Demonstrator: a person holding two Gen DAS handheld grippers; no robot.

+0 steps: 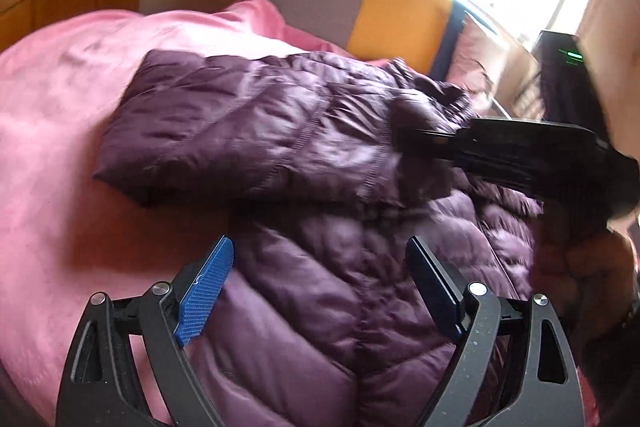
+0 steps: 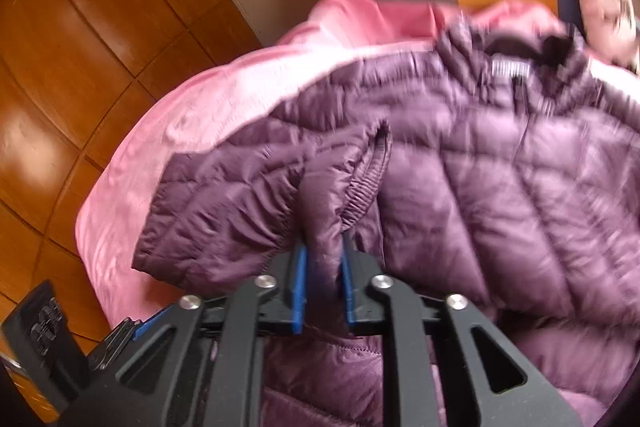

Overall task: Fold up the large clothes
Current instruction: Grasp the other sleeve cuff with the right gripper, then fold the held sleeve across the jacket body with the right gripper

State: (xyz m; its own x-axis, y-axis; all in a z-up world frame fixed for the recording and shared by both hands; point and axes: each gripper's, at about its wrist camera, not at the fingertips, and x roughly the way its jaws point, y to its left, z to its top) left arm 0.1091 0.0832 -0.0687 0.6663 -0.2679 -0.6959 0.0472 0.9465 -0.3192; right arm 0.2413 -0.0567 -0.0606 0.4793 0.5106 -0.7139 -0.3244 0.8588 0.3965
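The purple jacket [image 2: 460, 167] lies on the pink bedcover [image 1: 60, 147], its sleeve [image 2: 328, 187] clamped in the right gripper [image 2: 323, 283], while the left gripper [image 1: 320, 283] hovers spread over the near hem.

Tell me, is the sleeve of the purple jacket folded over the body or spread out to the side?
Folded over. The sleeve lies across the purple jacket, and the right gripper pinches it near the cuff.
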